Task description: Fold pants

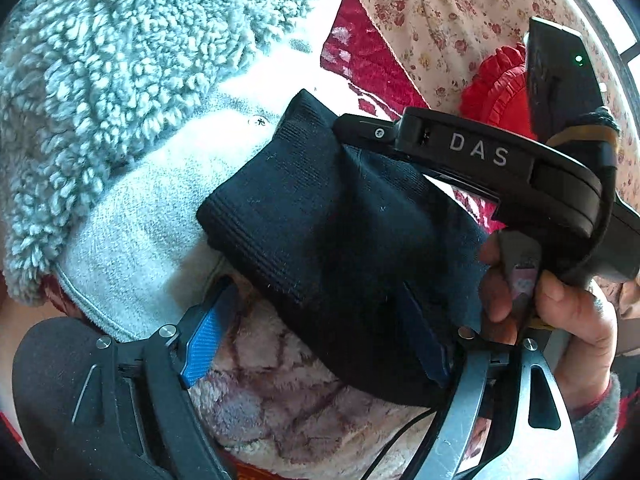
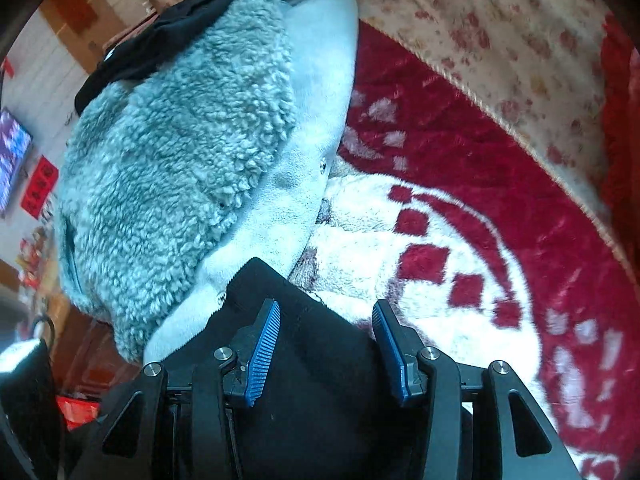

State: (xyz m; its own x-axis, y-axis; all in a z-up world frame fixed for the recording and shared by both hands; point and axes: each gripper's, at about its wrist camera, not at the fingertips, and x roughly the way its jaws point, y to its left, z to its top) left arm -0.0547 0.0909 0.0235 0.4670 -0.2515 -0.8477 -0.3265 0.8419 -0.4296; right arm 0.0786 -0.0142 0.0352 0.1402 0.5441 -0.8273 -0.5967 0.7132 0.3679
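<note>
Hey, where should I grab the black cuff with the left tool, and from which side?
Take the ribbed cuff at its free corner by the grey fabric, coming in from the left tool's own side. That ribbed edge sticks out flat and unobstructed, while the right tool and hand crowd the other end.

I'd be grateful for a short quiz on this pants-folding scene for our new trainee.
1. True or false: the fleecy lining of the pants is red.
2. What sits between the right gripper's fingers? A) black cuff B) flowered sheet C) pillow
3. Fill in: the blanket under the pants is red and ____.

Key: 1 false, it is grey; 2 A; 3 white.
</note>
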